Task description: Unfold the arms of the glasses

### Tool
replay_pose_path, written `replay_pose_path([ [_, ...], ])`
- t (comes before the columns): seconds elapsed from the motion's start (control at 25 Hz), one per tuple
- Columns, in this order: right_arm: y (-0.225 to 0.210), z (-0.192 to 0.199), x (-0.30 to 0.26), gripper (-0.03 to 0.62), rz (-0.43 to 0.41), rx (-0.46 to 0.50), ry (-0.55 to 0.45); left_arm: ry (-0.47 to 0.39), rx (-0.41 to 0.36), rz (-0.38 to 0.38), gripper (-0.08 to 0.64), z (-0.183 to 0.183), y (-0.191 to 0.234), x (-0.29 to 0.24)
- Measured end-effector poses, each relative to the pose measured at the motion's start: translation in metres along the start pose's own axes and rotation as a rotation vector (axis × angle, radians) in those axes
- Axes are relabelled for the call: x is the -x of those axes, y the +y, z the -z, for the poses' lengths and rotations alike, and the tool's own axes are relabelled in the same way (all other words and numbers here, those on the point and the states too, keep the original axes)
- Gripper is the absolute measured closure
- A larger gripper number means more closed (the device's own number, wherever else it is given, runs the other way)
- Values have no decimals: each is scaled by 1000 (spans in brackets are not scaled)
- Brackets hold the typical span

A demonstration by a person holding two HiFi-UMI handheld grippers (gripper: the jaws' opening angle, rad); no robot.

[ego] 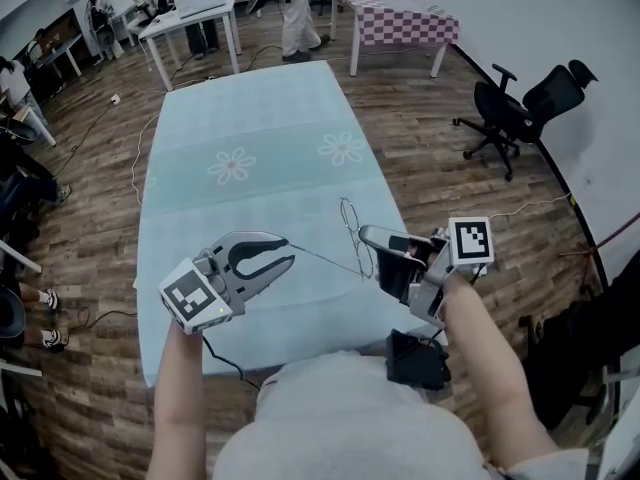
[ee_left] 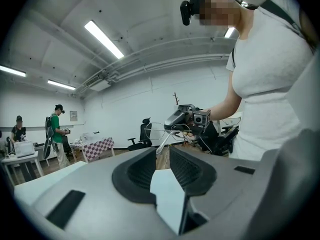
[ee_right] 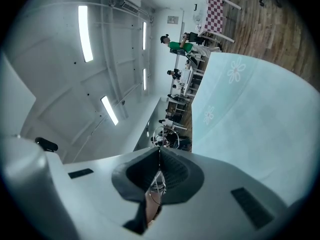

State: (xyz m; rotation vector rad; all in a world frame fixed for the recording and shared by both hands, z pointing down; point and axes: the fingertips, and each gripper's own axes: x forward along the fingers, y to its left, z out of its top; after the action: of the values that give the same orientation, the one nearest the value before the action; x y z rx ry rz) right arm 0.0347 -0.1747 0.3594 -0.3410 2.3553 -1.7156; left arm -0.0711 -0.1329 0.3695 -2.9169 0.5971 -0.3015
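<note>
The thin wire glasses [ego: 356,236] hang in the air over the table's near right corner, and my right gripper [ego: 368,236] is shut on their front frame. One arm [ego: 325,258] is swung out and runs left toward my left gripper [ego: 290,252]. That gripper is open, and the arm's tip lies at the gap between its fingertips; I cannot tell whether it touches them. The left gripper view shows the glasses [ee_left: 157,131] ahead, held by the right gripper [ee_left: 187,116], beyond my parted jaws. In the right gripper view the jaws meet on the glasses' wire rim [ee_right: 159,136].
A table with a pale green cloth [ego: 250,108] with flower prints stretches away below both grippers. A black office chair [ego: 520,108] stands at the right, and a checkered table [ego: 405,18] and a standing person [ego: 297,13] are at the back. More people sit at desks far left.
</note>
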Motion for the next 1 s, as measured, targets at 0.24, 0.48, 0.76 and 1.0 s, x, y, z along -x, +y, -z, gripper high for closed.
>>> replay_pose_path([
  [0.24, -7, -4, 4, 581, 29, 23, -23, -1, 16, 21, 471, 3, -11, 6],
  [0.48, -13, -10, 10, 581, 59, 47, -74, 5, 33, 52, 480, 7, -24, 9],
  [0.76, -17, -16, 14, 581, 71, 43, -96, 8, 64, 78, 505, 12, -38, 9],
  [1.0, -21, -19, 16, 581, 74, 42, -104, 5, 86, 96, 538, 11, -46, 7],
])
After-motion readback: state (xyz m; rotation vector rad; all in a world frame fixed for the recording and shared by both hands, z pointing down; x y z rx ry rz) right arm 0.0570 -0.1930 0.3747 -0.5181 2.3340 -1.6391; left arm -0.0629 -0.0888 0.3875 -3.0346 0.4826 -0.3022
